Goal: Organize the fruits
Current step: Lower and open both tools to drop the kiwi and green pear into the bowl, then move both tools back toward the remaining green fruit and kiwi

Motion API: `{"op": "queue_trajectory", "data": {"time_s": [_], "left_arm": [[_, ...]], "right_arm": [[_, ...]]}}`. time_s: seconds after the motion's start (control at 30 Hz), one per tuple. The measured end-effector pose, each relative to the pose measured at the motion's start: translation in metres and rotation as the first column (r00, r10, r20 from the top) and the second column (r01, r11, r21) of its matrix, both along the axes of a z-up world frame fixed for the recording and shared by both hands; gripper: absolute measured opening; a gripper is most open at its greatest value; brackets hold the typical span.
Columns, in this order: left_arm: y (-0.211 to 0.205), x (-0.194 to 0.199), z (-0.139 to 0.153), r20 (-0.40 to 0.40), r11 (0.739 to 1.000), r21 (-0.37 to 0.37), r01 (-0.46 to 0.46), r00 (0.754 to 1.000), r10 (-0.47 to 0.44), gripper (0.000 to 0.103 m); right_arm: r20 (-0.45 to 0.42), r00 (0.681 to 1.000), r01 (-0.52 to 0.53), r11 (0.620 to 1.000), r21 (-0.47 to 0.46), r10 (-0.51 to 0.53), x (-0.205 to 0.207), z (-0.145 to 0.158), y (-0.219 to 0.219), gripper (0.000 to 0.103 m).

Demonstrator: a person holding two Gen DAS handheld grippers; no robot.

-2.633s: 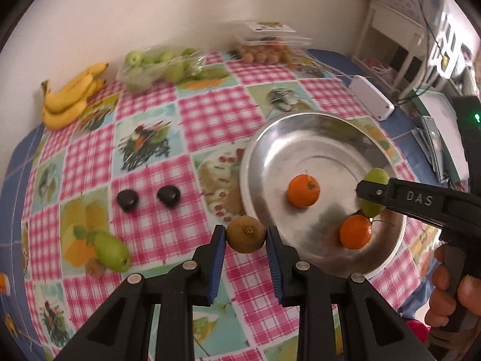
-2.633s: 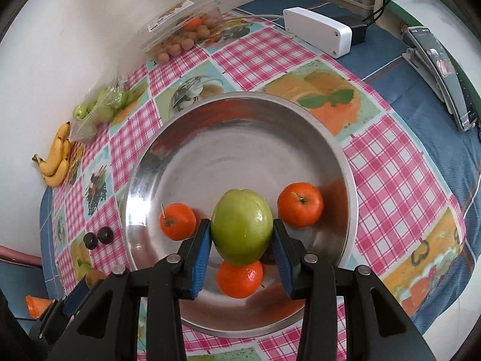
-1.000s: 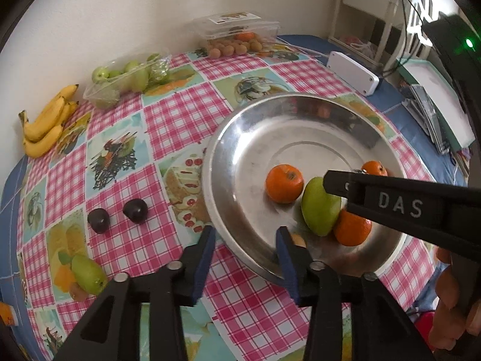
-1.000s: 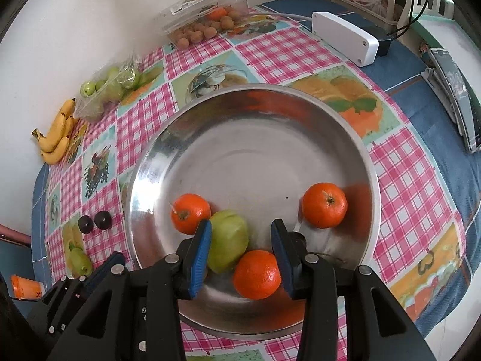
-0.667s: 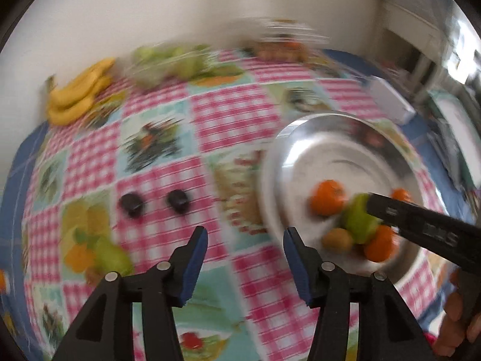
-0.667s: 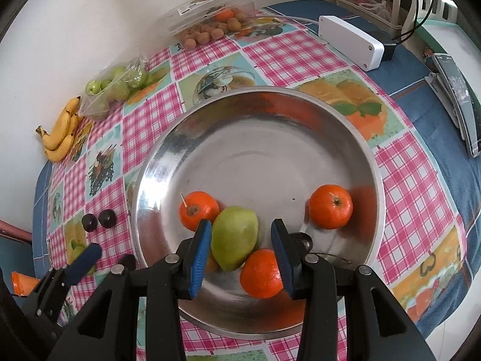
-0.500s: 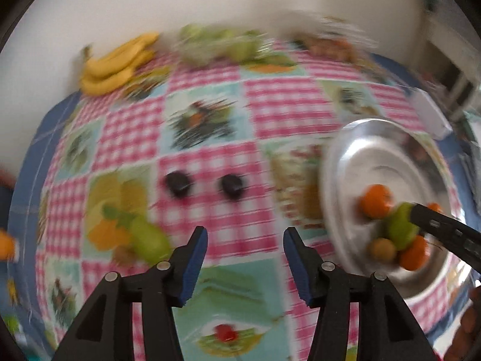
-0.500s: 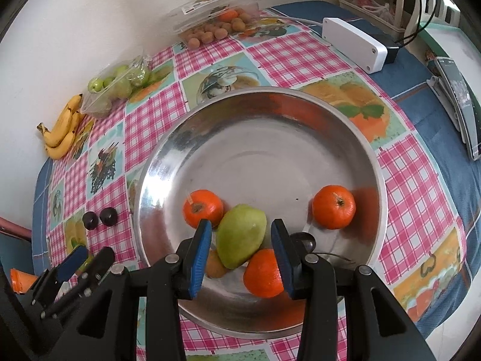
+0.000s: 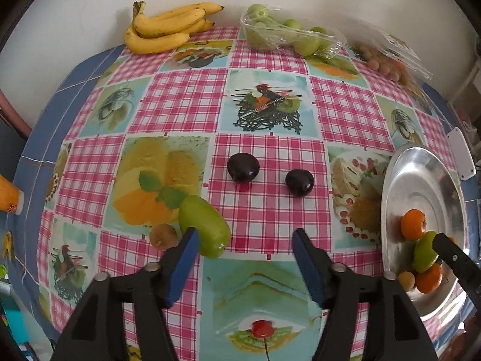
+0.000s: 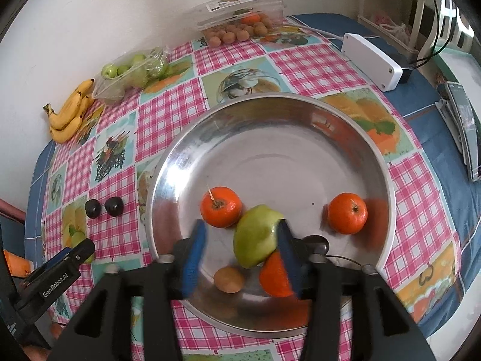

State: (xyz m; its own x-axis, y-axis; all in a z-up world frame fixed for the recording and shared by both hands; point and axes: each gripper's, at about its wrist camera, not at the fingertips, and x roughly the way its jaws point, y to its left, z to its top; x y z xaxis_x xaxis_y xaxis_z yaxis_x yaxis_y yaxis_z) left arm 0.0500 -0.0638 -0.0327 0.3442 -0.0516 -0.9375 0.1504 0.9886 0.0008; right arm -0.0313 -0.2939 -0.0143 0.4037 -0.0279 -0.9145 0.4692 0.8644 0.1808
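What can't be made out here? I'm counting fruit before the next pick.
- Third orange, right wrist view: half hidden by the right gripper and green pear.
- Small brown fruits in the lidded box: too small to count.
- Bagged green fruits, left wrist view: wrapping blurs them.

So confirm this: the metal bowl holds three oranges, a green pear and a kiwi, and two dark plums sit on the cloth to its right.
Wrong side. In the right wrist view the plums sit left of the bowl, not right. The oranges, pear and kiwi are in it as stated.
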Motion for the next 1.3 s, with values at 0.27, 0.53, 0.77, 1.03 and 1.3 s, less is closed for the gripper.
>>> {"op": "queue_trajectory", "data": {"time_s": [0.27, 0.53, 0.77, 1.03, 1.3], "left_arm": [[0.001, 0.000, -0.002, -0.007, 1.000, 0.025, -0.004, 1.000, 0.004, 0.077], [0.004, 0.001, -0.003, -0.012, 0.999, 0.031, -0.015, 1.000, 0.016, 0.085], [0.011, 0.002, -0.006, 0.008, 0.995, 0.076, -0.060, 0.998, 0.060, 0.103], [0.015, 0.002, -0.004, 0.016, 0.993, 0.082, -0.081, 0.997, 0.079, 0.103], [0.026, 0.004, 0.002, 0.045, 0.986, 0.087, -0.143, 0.989, 0.140, 0.103]], "right_arm": [[0.004, 1.000, 0.018, 1.000, 0.005, -0.018, -0.002, -0.001, -0.004, 0.080], [-0.004, 1.000, 0.012, 1.000, 0.002, -0.012, -0.001, -0.003, -0.002, 0.086], [0.010, 1.000, 0.003, 1.000, 0.031, -0.003, 0.000, -0.004, -0.001, 0.103], [0.002, 1.000, 0.000, 1.000, 0.019, 0.000, 0.001, -0.004, 0.000, 0.103], [0.011, 1.000, -0.024, 1.000, 0.016, 0.024, 0.002, -0.003, 0.005, 0.103]]}}
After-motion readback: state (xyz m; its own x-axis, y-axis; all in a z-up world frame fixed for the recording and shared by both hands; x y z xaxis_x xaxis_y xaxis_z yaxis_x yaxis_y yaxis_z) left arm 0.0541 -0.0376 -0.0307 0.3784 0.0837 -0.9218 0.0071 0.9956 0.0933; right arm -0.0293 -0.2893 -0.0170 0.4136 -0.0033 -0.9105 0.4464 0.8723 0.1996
